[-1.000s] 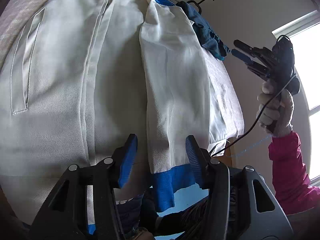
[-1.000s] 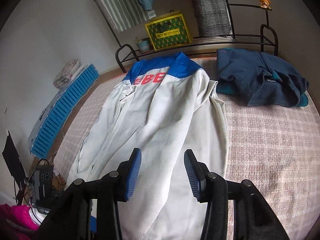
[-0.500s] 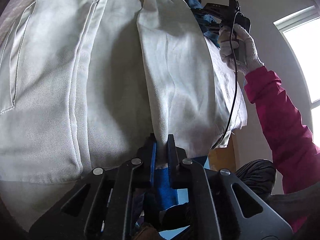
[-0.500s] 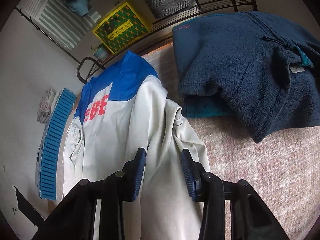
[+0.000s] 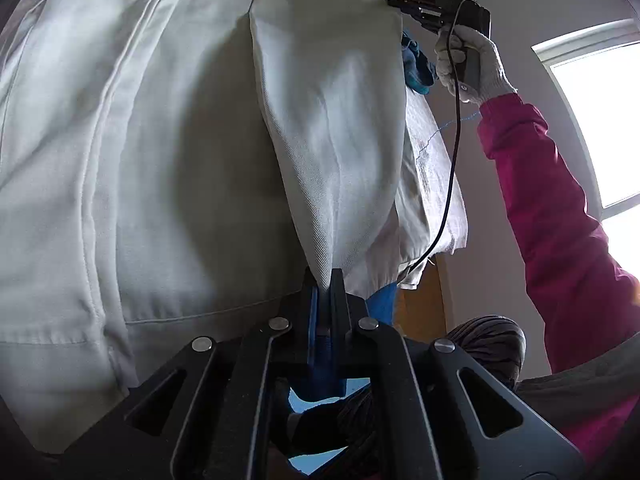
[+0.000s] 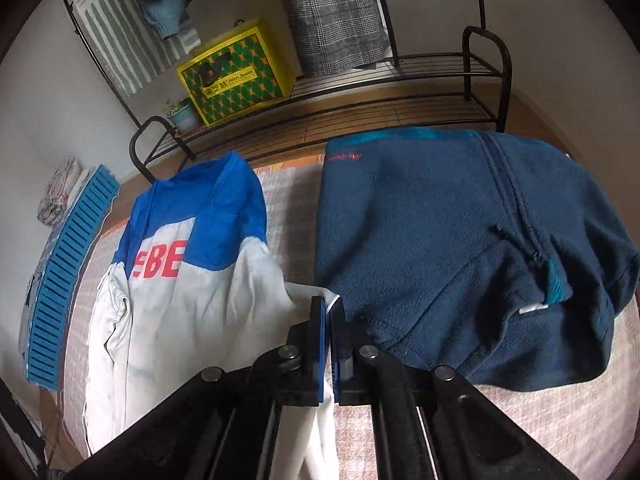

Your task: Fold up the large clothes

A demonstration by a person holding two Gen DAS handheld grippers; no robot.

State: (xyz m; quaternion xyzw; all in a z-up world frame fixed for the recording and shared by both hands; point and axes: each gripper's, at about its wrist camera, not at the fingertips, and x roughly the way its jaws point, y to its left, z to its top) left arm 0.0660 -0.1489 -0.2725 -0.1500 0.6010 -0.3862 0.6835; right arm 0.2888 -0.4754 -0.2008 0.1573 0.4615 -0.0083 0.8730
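Observation:
A white jacket [image 6: 192, 320] with a blue yoke and red letters lies flat on the bed. Its right sleeve [image 5: 332, 120] lies folded along the body. My left gripper [image 5: 325, 280] has its jaws closing down tight on the sleeve end, just above the blue cuff [image 5: 382, 304]. At the far end of the sleeve, my right gripper [image 6: 328, 308] has its jaws closing on a fold of white fabric at the shoulder edge. The left wrist view shows the same right gripper [image 5: 394, 0], held by a gloved hand [image 5: 472, 64].
A folded navy fleece [image 6: 460, 248] lies right of the jacket on the checked bedspread [image 6: 540, 412]. Behind the bed stands a black metal rack [image 6: 400, 80] with a yellow box [image 6: 236, 72] and hanging clothes. A blue slatted crate [image 6: 64, 276] leans at the left. A pink sleeve [image 5: 552, 208] reaches across.
Both grippers went from open to shut. The left one closed on the sleeve end. The right one travelled up the jacket to the shoulder and closed on the fabric there.

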